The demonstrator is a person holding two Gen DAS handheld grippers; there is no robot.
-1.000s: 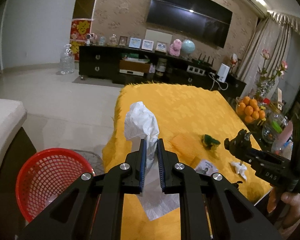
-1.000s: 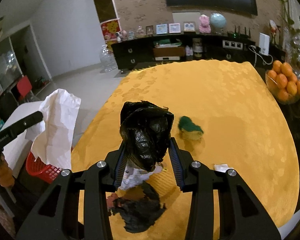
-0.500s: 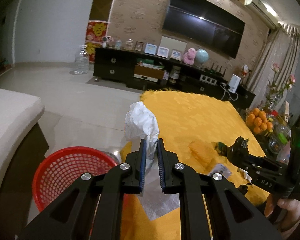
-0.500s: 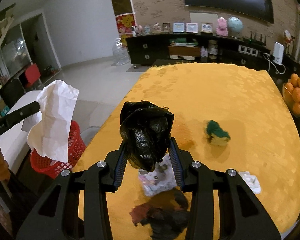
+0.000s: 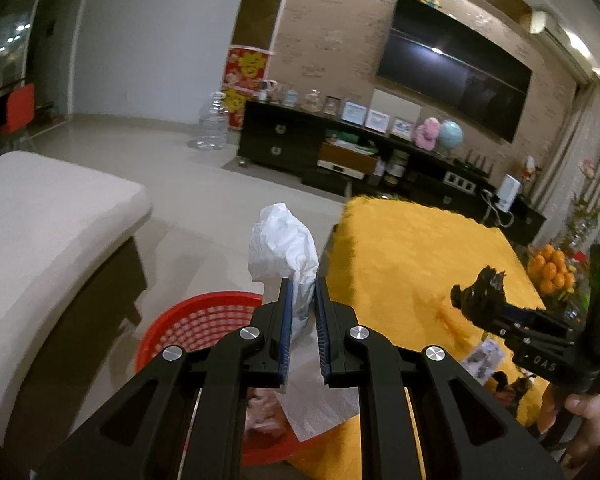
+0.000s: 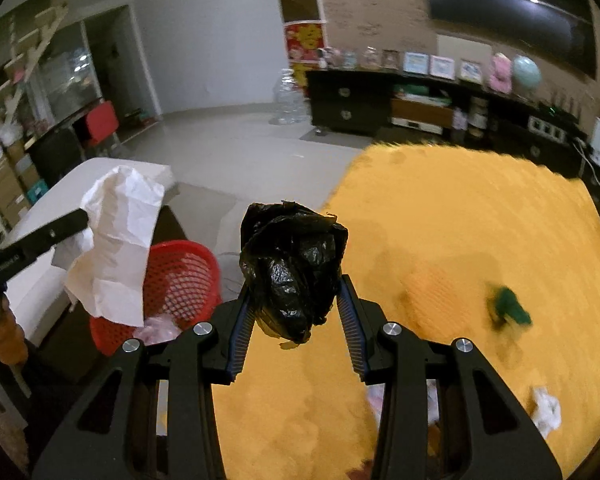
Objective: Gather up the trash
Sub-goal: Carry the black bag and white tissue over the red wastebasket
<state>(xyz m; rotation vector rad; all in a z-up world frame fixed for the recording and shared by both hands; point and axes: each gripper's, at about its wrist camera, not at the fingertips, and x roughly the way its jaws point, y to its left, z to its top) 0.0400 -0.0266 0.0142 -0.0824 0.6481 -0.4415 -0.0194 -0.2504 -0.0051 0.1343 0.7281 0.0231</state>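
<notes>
My left gripper (image 5: 300,292) is shut on a crumpled white paper (image 5: 284,248), which hangs above the near rim of a red mesh basket (image 5: 204,320) on the floor beside the table. From the right wrist view the same white paper (image 6: 116,240) dangles over the red basket (image 6: 180,276), with some pinkish trash inside. My right gripper (image 6: 296,292) is shut on a crumpled black plastic bag (image 6: 292,268), held over the left edge of the yellow table (image 6: 460,240). In the left wrist view the right gripper (image 5: 476,292) with the black bag shows at the right.
A green scrap (image 6: 508,308), a white wad (image 6: 546,408) and a printed wrapper (image 5: 484,356) lie on the yellow cloth. A white cushioned seat (image 5: 40,240) stands left of the basket. Oranges (image 5: 552,272) sit at the table's right. A dark TV cabinet (image 5: 340,152) lines the far wall.
Both grippers have swung left with their loads, off the table toward the floor side. The red basket has come under the white paper, and the black bag has reached the table's left edge.
</notes>
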